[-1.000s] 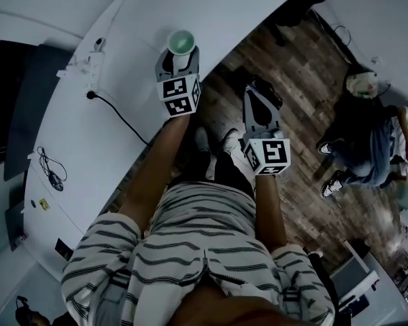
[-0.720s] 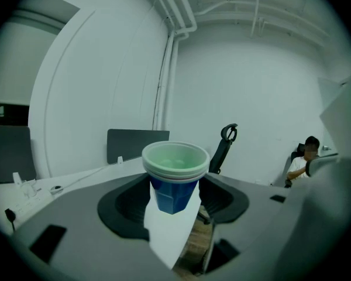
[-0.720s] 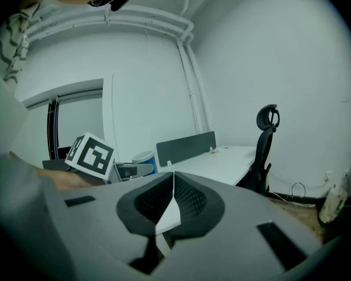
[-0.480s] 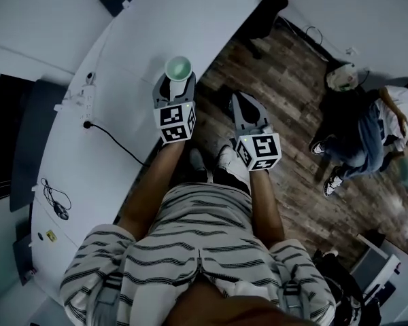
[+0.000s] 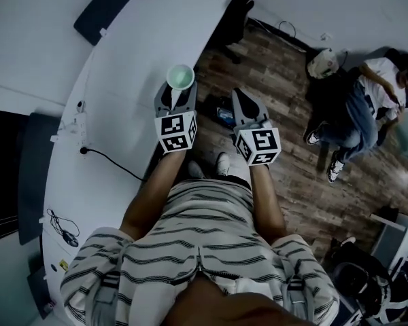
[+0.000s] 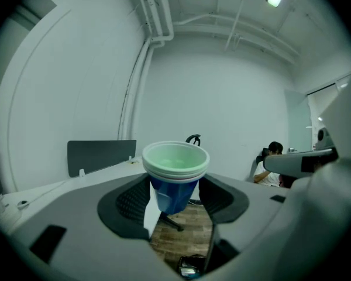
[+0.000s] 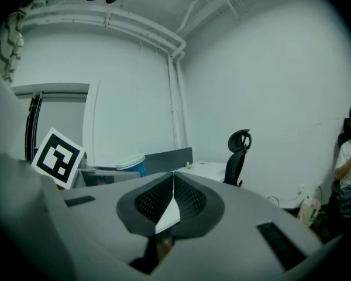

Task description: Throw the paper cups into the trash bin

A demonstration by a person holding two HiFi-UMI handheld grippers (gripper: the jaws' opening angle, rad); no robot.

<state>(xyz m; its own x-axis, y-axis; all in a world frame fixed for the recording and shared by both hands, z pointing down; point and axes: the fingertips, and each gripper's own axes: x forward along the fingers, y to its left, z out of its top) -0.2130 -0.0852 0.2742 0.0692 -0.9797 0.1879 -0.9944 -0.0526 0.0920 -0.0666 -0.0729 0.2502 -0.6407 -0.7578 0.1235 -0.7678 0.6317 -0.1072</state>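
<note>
- The left hand-held gripper [image 6: 174,199] is clamped on the cups [image 6: 175,167]. They are nested paper, upright with mouths up, with blue tapered walls, white rolled rims and pale green insides.
- The right hand-held gripper [image 7: 172,199], jaws pressed together and empty, is just beside it.
- The cups are held above the tabletop [image 5: 122,60] edge. No bin shows, so its direction cannot be told.

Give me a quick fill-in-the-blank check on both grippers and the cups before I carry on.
The left gripper is shut on the stacked paper cups, whose outer wall is ____.
The stack's open mouth faces ____.
The right gripper has its jaws together and holds ____.
Missing words: blue; up; nothing.
</note>
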